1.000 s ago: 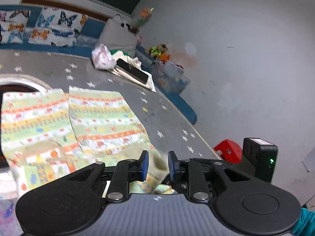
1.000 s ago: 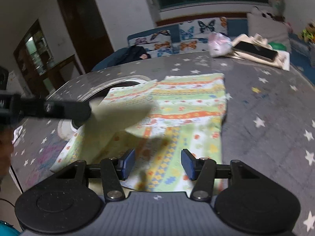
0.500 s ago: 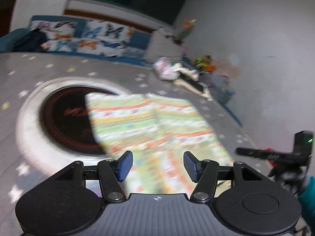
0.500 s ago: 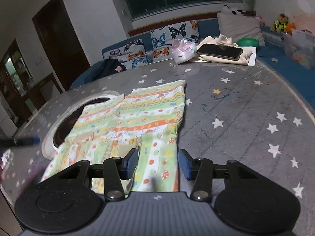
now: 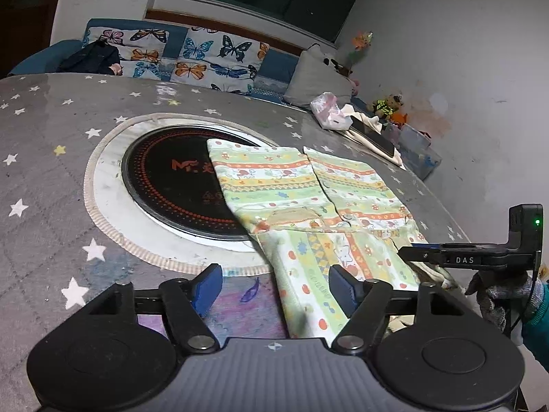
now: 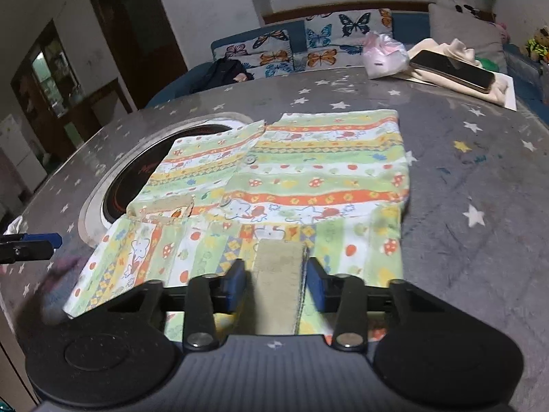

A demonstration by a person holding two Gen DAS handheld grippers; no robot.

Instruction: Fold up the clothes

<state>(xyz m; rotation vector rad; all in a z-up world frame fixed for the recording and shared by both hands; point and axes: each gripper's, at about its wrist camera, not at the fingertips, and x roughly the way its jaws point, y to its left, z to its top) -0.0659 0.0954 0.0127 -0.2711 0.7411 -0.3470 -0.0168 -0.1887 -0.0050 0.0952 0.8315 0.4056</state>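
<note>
One garment (image 6: 308,185) flat on table (image 6: 480,206), partly over round hob (image 5: 164,185); sleeves look folded across lower body, so first folds judged done (rest hard to tell). Right gripper (image 6: 276,281) closing over beige band (image 6: 278,274) at near hem, pads not yet pressing. Left gripper (image 5: 272,286) opening, empty, garment edge below. Left: fold hem up, halve.

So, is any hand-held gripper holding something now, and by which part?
Left hand-held gripper: nothing, opening. Right hand-held gripper: closing around the garment's beige cuff, not yet gripping.
</note>
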